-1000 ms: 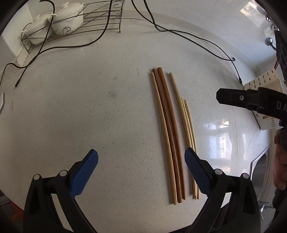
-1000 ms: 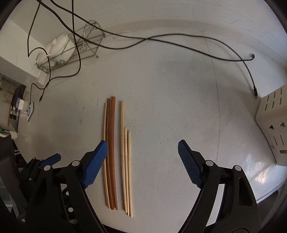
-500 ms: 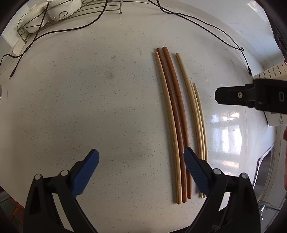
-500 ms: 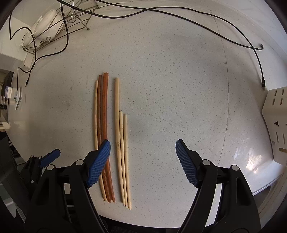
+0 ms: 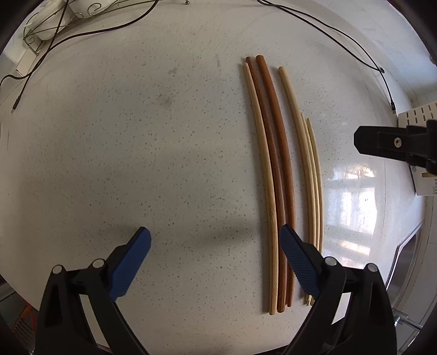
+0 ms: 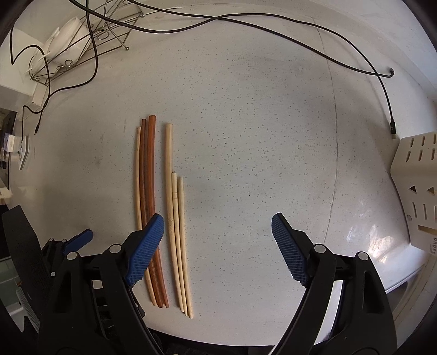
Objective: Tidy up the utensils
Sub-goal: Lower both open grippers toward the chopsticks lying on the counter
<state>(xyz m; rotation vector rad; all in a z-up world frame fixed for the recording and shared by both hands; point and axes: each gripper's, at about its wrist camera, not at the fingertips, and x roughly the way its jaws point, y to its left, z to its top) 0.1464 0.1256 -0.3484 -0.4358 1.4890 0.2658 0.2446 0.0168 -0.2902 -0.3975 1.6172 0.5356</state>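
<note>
Several chopsticks lie side by side on the speckled white counter (image 5: 136,150). Two dark brown chopsticks (image 5: 275,163) lie with a light wooden one (image 5: 262,163) on their left, and three pale chopsticks (image 5: 308,169) lie to their right. The right wrist view shows the same brown group (image 6: 148,177) and pale group (image 6: 174,213). My left gripper (image 5: 215,259) is open and empty, its right fingertip over the brown chopsticks' near ends. My right gripper (image 6: 218,245) is open and empty, its left fingertip over the brown chopsticks.
A cream utensil holder with slots (image 6: 418,185) stands at the right edge. A wire rack with white dishes (image 6: 73,46) stands at the back left. Black cables (image 6: 245,21) run across the back of the counter. A sink rim (image 5: 407,259) is at right.
Both grippers have moved forward and lower toward the chopsticks, which now appear larger and nearer. The chopsticks have not moved. Both grippers stay open.
</note>
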